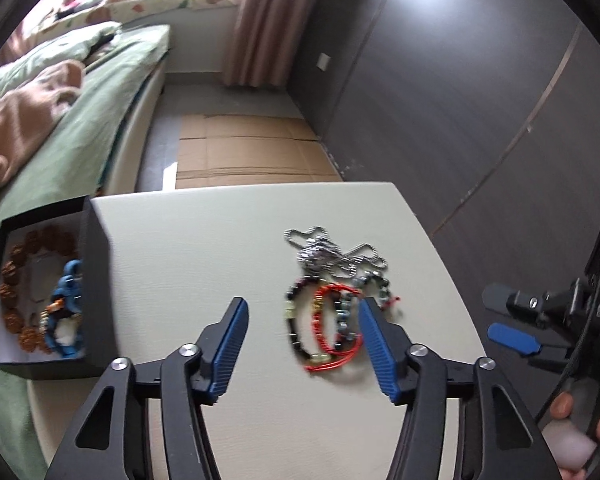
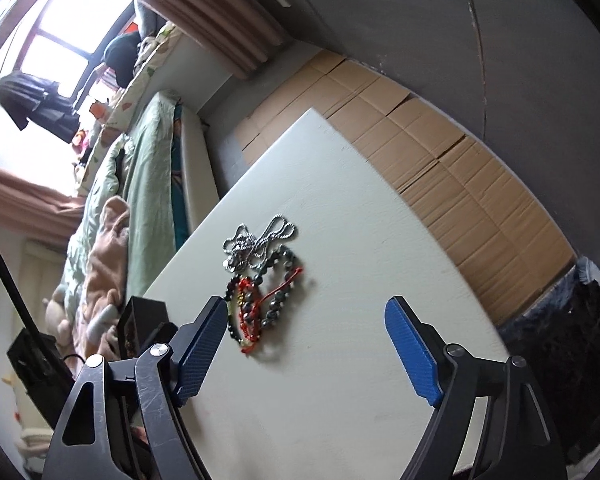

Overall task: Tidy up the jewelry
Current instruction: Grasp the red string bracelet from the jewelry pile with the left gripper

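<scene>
Jewelry heap on the pale bench (image 1: 228, 248): a silver ball chain (image 1: 332, 250) lies tangled at the far side, touching a black bead bracelet (image 1: 296, 330), a red cord bracelet (image 1: 332, 332) and a grey-beaded strand (image 2: 278, 300) nearer the cameras. An open black box (image 1: 96, 280) at the bench's left edge holds a brown bead bracelet (image 1: 14, 280) and a blue piece (image 1: 68, 304). Left tool (image 1: 302, 308): fingers spread wide, empty, its right pad over the bracelets. Right tool (image 2: 306, 308): fingers likewise wide apart, empty, above bare bench just right of the heap; in the left view it sits at the bench's right edge.
</scene>
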`<state>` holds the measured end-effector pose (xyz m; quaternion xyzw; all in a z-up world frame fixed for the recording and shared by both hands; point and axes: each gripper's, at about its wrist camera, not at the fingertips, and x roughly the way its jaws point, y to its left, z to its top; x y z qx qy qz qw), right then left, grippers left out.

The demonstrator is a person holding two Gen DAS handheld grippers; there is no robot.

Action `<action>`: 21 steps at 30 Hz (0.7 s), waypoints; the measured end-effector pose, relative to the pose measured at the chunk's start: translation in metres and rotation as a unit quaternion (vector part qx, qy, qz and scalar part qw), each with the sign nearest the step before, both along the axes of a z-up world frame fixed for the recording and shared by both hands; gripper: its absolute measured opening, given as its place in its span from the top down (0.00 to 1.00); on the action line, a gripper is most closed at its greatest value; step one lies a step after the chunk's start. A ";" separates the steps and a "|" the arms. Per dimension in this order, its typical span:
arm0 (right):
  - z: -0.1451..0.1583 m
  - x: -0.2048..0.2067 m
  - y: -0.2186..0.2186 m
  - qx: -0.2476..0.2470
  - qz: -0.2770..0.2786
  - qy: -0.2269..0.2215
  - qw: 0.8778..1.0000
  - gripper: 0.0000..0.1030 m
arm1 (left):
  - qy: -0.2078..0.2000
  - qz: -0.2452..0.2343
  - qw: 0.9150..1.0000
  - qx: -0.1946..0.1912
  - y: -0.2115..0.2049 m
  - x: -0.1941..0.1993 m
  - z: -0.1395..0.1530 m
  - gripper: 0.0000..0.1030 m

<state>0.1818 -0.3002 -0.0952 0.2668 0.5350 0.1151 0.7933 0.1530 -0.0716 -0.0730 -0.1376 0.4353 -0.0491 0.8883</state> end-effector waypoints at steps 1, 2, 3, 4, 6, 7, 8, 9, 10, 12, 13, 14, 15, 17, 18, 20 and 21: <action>0.000 0.001 -0.003 0.005 -0.002 0.001 1.000 0.20 | -0.001 -0.006 1.000 0.007 -0.006 0.001 -0.001 0.48; 0.000 0.001 -0.005 0.009 -0.004 0.003 1.000 0.20 | -0.002 -0.012 1.000 0.017 -0.014 0.003 -0.003 0.48; 0.000 0.002 -0.007 0.010 -0.005 0.004 1.000 0.20 | -0.002 -0.017 1.000 0.025 -0.020 0.005 -0.006 0.48; -0.001 0.002 -0.009 0.011 -0.008 0.006 1.000 0.20 | -0.002 -0.021 0.999 0.033 -0.025 0.006 -0.008 0.48; -0.002 0.003 -0.015 0.013 -0.014 0.010 1.000 0.20 | 0.000 -0.031 0.998 0.050 -0.035 0.007 -0.013 0.52; -0.002 0.003 -0.018 0.014 -0.016 0.012 1.000 0.20 | 0.002 -0.035 0.998 0.058 -0.040 0.007 -0.015 0.54; -0.003 0.003 -0.021 0.015 -0.019 0.014 1.000 0.20 | 0.003 -0.038 0.997 0.064 -0.042 0.007 -0.018 0.54; -0.003 0.003 -0.023 0.015 -0.021 0.015 1.000 0.20 | 0.003 -0.039 0.997 0.072 -0.045 0.008 -0.020 0.54; -0.002 0.002 -0.026 0.015 -0.024 0.014 1.000 0.20 | 0.003 -0.039 0.996 0.080 -0.047 0.008 -0.022 0.54; -0.001 0.001 -0.031 0.013 -0.028 0.011 0.999 0.20 | 0.000 -0.041 0.995 0.092 -0.051 0.008 -0.024 0.54; 0.000 0.001 -0.033 0.011 -0.029 0.010 0.999 0.20 | -0.001 -0.043 0.994 0.096 -0.052 0.008 -0.025 0.54; 0.001 0.001 -0.034 0.010 -0.030 0.009 0.999 0.20 | -0.002 -0.044 0.994 0.101 -0.054 0.009 -0.026 0.54; 0.001 0.001 -0.035 0.009 -0.031 0.009 0.999 0.20 | -0.004 -0.046 0.993 0.110 -0.058 0.010 -0.027 0.54; 0.002 0.001 -0.034 0.002 -0.029 0.009 1.000 0.20 | -0.005 -0.049 0.991 0.123 -0.062 0.012 -0.030 0.54; 0.002 0.000 -0.033 0.000 -0.026 0.008 1.000 0.20 | -0.005 -0.051 0.991 0.127 -0.064 0.014 -0.032 0.54; 0.004 0.000 -0.031 0.002 -0.020 0.005 1.000 0.20 | -0.006 -0.055 0.988 0.141 -0.068 0.015 -0.035 0.64; 0.005 0.000 -0.030 0.002 -0.016 0.003 1.000 0.20 | -0.005 -0.057 0.987 0.151 -0.070 0.016 -0.037 0.67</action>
